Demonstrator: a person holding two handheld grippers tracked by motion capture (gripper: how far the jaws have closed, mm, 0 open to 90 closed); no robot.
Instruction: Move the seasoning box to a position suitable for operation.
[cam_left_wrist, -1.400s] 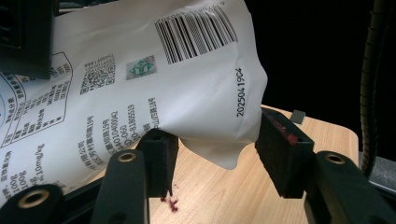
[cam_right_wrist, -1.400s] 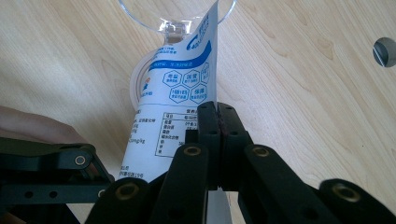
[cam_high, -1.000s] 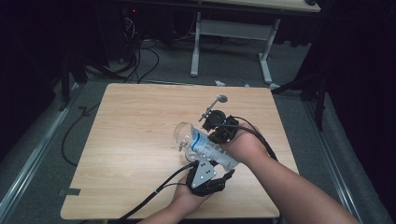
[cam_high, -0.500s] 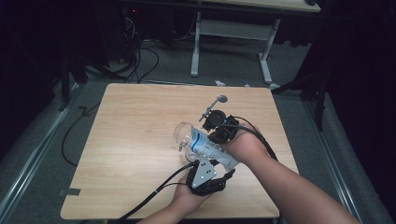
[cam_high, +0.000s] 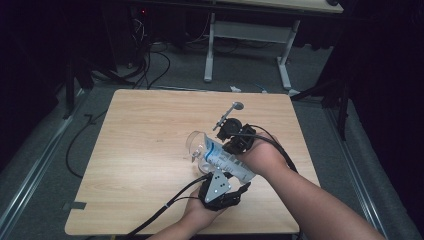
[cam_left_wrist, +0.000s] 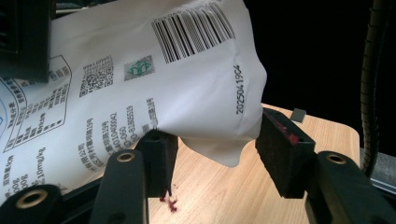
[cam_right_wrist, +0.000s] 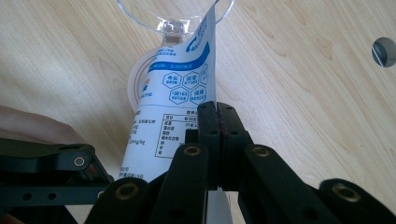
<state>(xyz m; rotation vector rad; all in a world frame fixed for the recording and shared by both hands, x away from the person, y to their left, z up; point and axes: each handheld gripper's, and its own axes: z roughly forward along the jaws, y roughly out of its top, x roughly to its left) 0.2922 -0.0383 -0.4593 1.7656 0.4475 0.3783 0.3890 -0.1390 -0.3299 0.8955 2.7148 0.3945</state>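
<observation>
I have two tongs at work and one white pouch (cam_high: 226, 159) between them, printed in blue with a barcode and small text on its back. My right tongs (cam_right_wrist: 217, 122) are pinched flat on an edge of that pouch, the two jaws pressed together with the film between them. My left tongs (cam_left_wrist: 212, 154) stand partly apart around the pouch's lower corner; one pad (cam_left_wrist: 158, 161) touches the film, the other pad (cam_left_wrist: 280, 151) stands just clear of it, so I am not squeezing there. The pouch hangs just above the tabletop (cam_high: 150, 130), toward its near right part, tilted with its top end over one clear plastic cup (cam_high: 196, 144) that lies on its side. In the right tongs' view the cup's rim (cam_right_wrist: 173, 14) is just beyond the pouch's top corner. One small metal disc on a thin stem (cam_high: 234, 107) lies a little farther toward the far edge, well apart from the cup.

The tabletop is pale wood with rounded corners, one strip of tape (cam_high: 73, 205) near its near left corner. A few dark red crumbs (cam_left_wrist: 170, 203) lie on the wood below my left tongs. Around it the room is dark: grey carpet (cam_high: 45, 150), loose black cables (cam_high: 145, 65) on the floor, and the white legs of one other table (cam_high: 247, 47) beyond the far edge.
</observation>
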